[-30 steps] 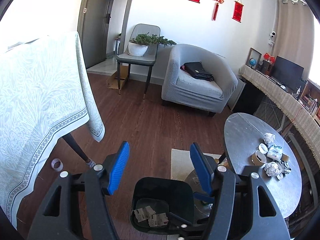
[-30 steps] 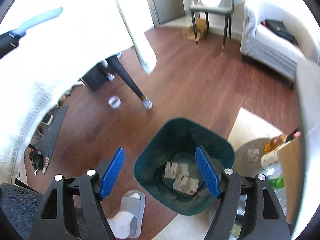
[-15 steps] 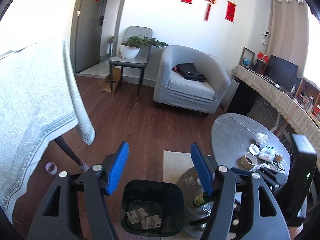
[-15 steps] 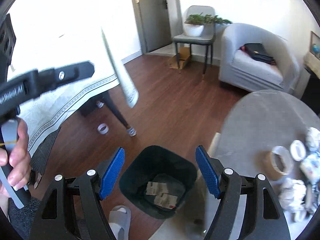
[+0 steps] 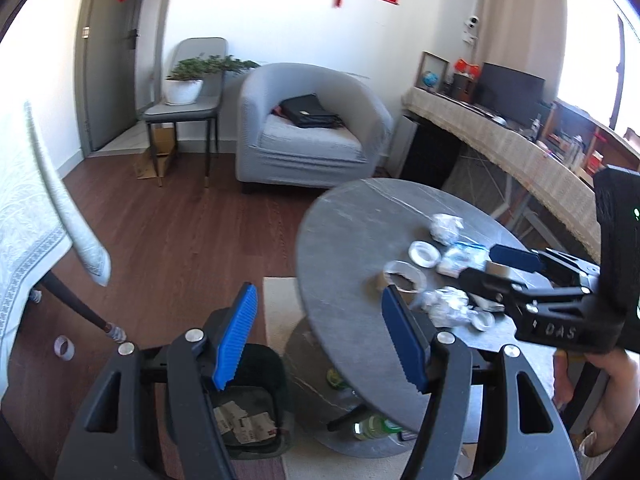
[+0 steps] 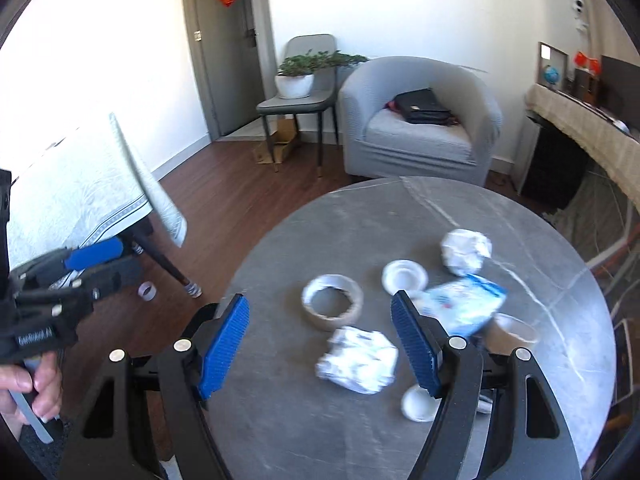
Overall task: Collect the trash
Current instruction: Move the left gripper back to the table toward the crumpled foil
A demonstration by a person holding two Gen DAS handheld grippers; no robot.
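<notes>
1. Trash is what I'm after, and it sits clustered on the round grey counter (image 6: 360, 220) ahead of my right gripper (image 6: 320, 344), whose jaws stand wide apart with nothing between the pads. The crumpled white paper ball (image 6: 356, 360) lies just below and between its fingers, so that is the likely first pick.
2. Risk 1: the pictures are smeared, so I judge I'm not settled. Closing now could land the pads beside the ball and shove it away across the smooth counter.
3. Risk 2: neighbours are crowded. A tape roll (image 6: 332, 300) sits just beyond the ball, a small white lid (image 6: 418, 404) near my right finger, and a blue-and-white wrapper (image 6: 464, 304) just behind that finger. A wide, careless close could catch 2 things, or knock the lid off the edge.
4. Risk 3: the ball is light and springy; a shallow pinch on its outer folds may slip during the carry.
5. Risk 4: my left gripper (image 5: 320, 340) is also open and empty, hanging over the counter's near edge with the black bin (image 5: 248, 400) below and to its left. My 2 tools are close, so they could collide over the pile.
6. Risk 5: the bin stands on the floor beside the counter's base; a release from too high or off-centre would miss it.
</notes>
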